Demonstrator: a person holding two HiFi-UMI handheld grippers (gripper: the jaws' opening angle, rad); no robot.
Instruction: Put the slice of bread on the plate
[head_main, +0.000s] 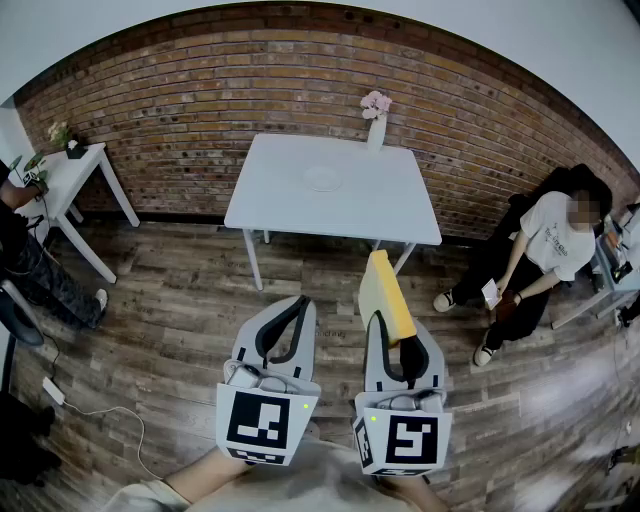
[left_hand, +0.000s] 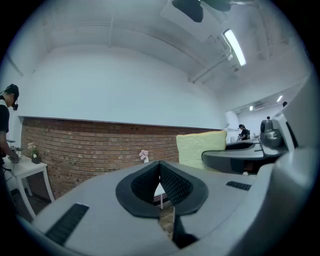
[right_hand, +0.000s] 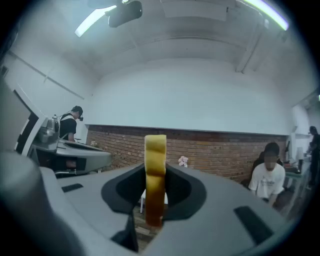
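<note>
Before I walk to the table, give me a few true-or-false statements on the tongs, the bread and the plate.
The right tongs grip the slice of bread. True.
The slice of bread lies on the plate. False: the plate is bare, on the white table.
The left tongs hold something. False: they are shut on nothing.
A vase of flowers stands on the white table beyond the plate. True.

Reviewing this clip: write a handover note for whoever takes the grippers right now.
Left gripper: shut, empty, level beside the right one.
Right gripper: shut on the yellow slice of bread, which stands on edge.
Round white plate: bare, on the white table ahead, across the wooden floor.
Done: bread is in the grip.
Left: go to the table, lay the slice on the plate, release.
</note>
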